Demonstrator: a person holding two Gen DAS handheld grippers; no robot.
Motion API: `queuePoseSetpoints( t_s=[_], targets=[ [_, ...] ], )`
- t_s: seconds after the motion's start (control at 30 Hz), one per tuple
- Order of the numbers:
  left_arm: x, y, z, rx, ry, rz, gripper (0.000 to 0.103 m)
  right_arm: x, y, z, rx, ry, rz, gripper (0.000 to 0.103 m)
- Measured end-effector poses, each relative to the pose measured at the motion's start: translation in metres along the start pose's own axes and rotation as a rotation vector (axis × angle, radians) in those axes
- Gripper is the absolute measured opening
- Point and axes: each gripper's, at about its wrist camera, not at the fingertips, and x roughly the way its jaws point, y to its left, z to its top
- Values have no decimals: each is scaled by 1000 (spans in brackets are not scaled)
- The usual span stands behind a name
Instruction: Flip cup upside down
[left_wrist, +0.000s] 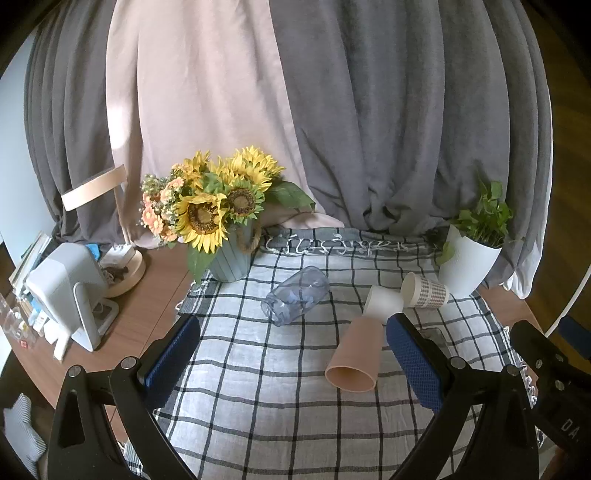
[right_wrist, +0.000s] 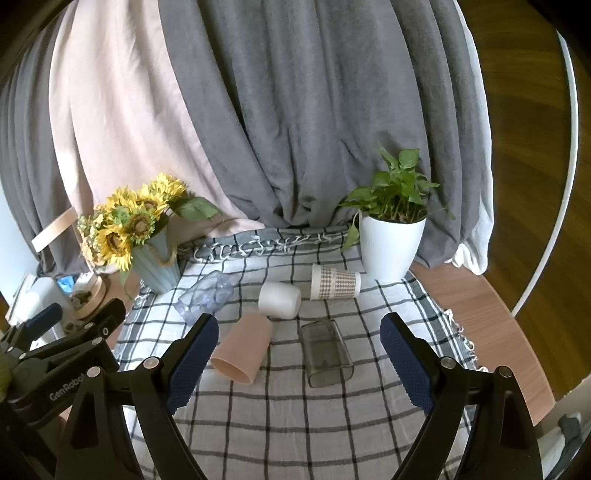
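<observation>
Clearly, both grippers had their blue-padded fingers spread wide, holding and touching nothing. The left gripper (left_wrist: 291, 354) hovered low over the black-and-white checked cloth (left_wrist: 258, 369) on the brown wooden table (left_wrist: 147, 306); the right gripper (right_wrist: 299, 358) hovered beside it over the same cloth.

5 cups lay on their sides on the cloth. The peach plastic cup (left_wrist: 354, 358) lay between the left fingers, close to the right-hand pad (left_wrist: 413, 365), its mouth toward the camera. In the right wrist view it lay just beside the left-hand pad (right_wrist: 192, 362). The smoky grey transparent rectangular cup (right_wrist: 327, 352) lay between the right fingers, apart from both. Beyond were 1 white cup (right_wrist: 279, 300), its base against the peach cup's base, 1 houndstooth-patterned paper cup (right_wrist: 334, 282) and 1 clear bluish plastic cup (left_wrist: 295, 295).

1 blue-grey ribbed vase of sunflowers (left_wrist: 229, 258) and 1 white pot with a green plant (right_wrist: 389, 247) stood at the back.
</observation>
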Motion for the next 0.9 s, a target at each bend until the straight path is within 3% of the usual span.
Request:
queuePoseSetpoints(
  t_s=[0.9],
  targets=[
    [2,3,-1,0,0,-2,103,4,3,-2,-3,1,-3,89]
  ],
)
